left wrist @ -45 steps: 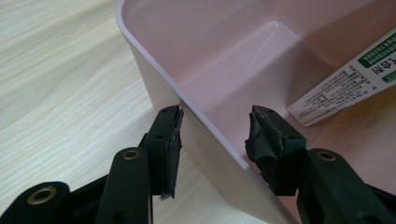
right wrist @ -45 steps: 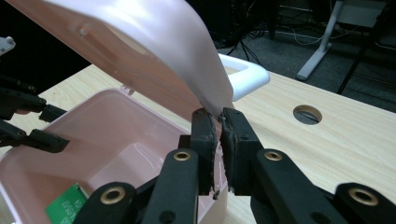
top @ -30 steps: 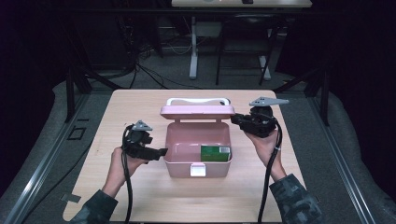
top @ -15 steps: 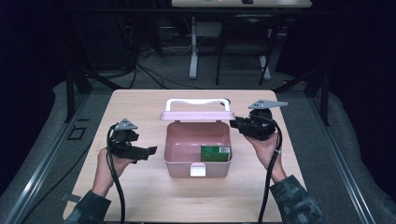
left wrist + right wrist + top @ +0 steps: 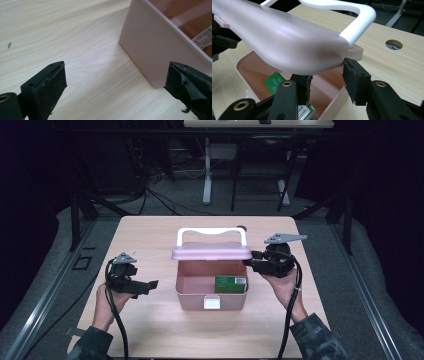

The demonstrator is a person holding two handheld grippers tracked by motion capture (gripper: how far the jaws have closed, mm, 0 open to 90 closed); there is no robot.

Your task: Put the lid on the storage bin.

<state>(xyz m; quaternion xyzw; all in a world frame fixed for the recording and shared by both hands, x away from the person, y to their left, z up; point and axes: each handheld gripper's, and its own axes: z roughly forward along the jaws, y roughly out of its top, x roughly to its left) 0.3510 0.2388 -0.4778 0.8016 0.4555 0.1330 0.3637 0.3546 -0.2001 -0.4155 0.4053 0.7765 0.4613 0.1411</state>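
High view, from left to right: the left claw [image 5: 150, 284] hangs over the desk [image 5: 150, 235] well left of the pink box [image 5: 192, 301], jaws spread wide and empty, having just been opening. The box sits mid-desk, a green carton [image 5: 231, 284] inside. At the box's right end, the right claw [image 5: 252, 262] straddles the raised lid [image 5: 211, 252], its jaws just loosened.

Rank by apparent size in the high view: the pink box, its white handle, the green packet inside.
1. Pink box, largest.
2. White handle.
3. Green packet, smallest, though the box's front wall may hide part of it.
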